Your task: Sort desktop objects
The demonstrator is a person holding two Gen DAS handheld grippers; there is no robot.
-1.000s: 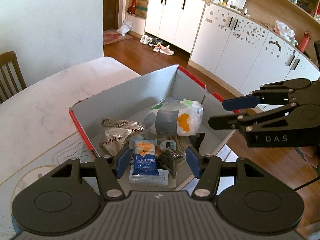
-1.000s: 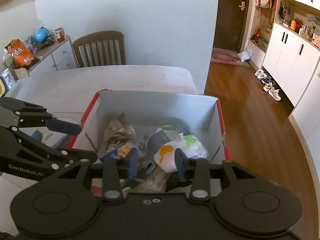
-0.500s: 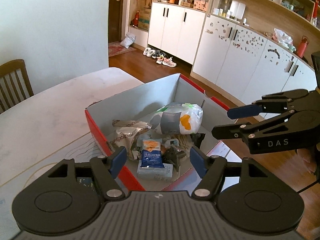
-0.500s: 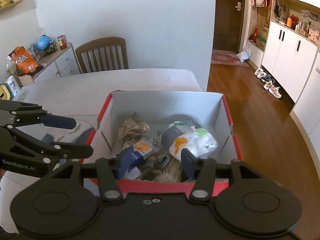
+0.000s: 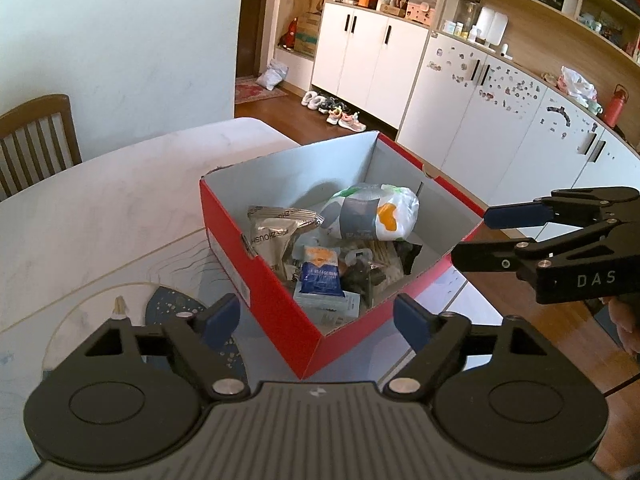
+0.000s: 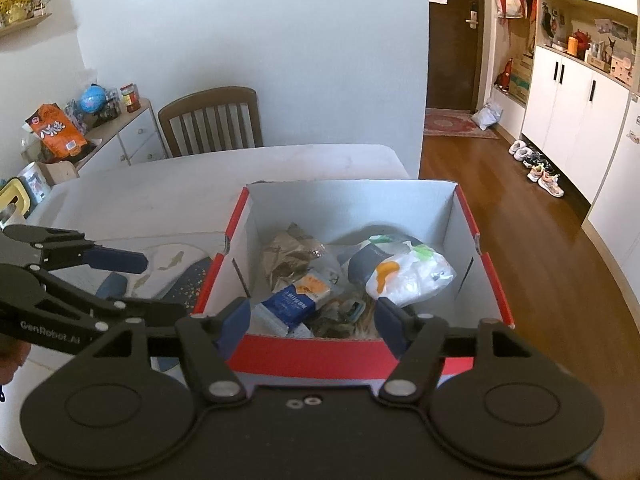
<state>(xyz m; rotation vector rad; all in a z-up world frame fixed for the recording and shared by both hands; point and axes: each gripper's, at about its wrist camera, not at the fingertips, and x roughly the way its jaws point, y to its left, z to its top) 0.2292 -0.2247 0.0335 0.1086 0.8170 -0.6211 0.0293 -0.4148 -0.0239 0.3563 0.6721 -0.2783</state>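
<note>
- The left wrist camera looks forward and down along its own fingers, close to a corner of the red box [image 5: 272, 300].
- The right wrist camera looks down over the box's near side.
- Both see the box, table [image 6: 168, 192] and chair [image 6: 212, 120].

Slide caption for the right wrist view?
Red cardboard box of mixed packets on white table, empty right hand-held gripper opening.

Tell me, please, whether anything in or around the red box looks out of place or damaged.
Nothing looks spilled or broken. The red box sits upright on the table, holding a loose jumble: a crumpled brown packet, a blue sachet and a white plastic bag piled unsorted. Both the left gripper and right gripper are opening, empty.
</note>
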